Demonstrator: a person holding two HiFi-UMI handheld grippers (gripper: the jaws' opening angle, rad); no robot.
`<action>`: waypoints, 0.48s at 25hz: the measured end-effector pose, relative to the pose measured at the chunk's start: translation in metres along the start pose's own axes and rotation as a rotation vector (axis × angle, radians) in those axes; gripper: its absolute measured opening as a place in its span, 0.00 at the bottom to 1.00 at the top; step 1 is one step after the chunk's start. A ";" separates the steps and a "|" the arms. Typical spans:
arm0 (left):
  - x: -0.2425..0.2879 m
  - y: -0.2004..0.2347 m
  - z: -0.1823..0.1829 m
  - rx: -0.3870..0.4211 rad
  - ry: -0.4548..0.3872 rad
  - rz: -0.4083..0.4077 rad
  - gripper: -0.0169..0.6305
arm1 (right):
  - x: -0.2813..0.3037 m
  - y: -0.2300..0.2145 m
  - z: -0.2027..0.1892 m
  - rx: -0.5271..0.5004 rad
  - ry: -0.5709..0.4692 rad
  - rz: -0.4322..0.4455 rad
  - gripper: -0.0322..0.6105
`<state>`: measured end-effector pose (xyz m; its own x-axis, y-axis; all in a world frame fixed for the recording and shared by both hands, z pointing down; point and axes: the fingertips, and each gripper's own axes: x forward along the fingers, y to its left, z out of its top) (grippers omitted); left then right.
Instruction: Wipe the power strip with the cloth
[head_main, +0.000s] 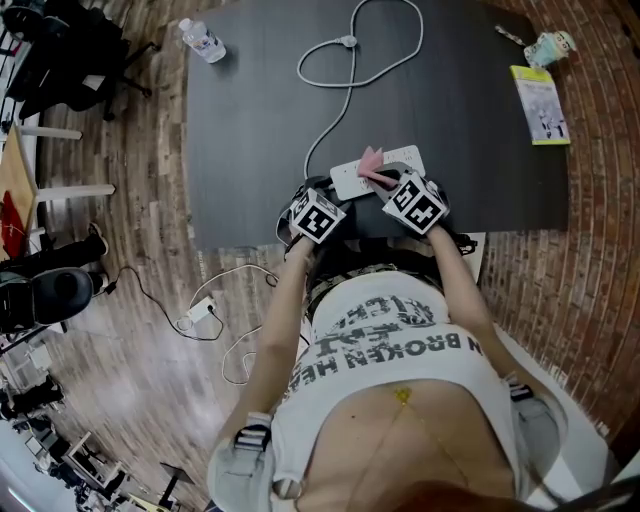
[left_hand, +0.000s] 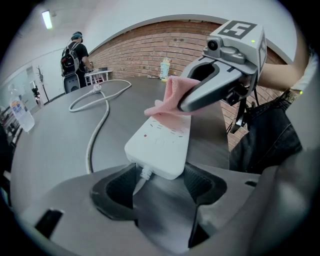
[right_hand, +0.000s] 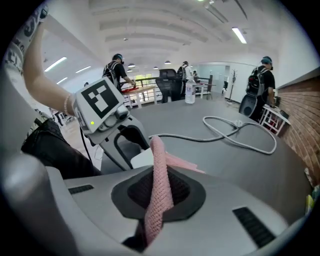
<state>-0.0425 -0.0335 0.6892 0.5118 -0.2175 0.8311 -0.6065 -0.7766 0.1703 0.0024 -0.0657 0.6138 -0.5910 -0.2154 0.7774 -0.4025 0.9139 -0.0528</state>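
Observation:
The white power strip (head_main: 378, 170) lies near the dark table's front edge, and its cable (head_main: 345, 60) loops away to the far side. In the left gripper view the strip (left_hand: 160, 142) has its cable end between the jaws of my left gripper (left_hand: 159, 180), which press on its two sides. My right gripper (right_hand: 159, 150) is shut on a pink cloth (right_hand: 160, 190). The cloth (left_hand: 170, 102) hangs from that gripper (left_hand: 182, 105) onto the strip's far half. In the head view the left gripper (head_main: 318, 215) and right gripper (head_main: 415, 205) sit side by side at the strip.
A water bottle (head_main: 203, 41) lies at the table's far left corner. A yellow booklet (head_main: 540, 103) and a small cup (head_main: 552, 46) sit at the far right. The table's front edge (head_main: 300, 240) is close to my body. Cords and an adapter (head_main: 200, 310) lie on the floor.

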 end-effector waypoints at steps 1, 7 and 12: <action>0.000 0.000 0.000 0.000 0.001 0.000 0.46 | 0.004 0.009 0.003 -0.025 0.000 0.029 0.08; 0.001 -0.002 0.000 0.001 0.000 0.001 0.46 | 0.026 0.043 0.017 -0.134 0.036 0.143 0.08; 0.002 -0.002 0.002 0.004 -0.002 0.002 0.46 | 0.041 0.056 0.020 -0.157 0.067 0.202 0.08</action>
<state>-0.0393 -0.0331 0.6893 0.5119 -0.2209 0.8302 -0.6053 -0.7785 0.1661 -0.0586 -0.0301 0.6303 -0.5986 -0.0048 0.8011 -0.1644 0.9794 -0.1169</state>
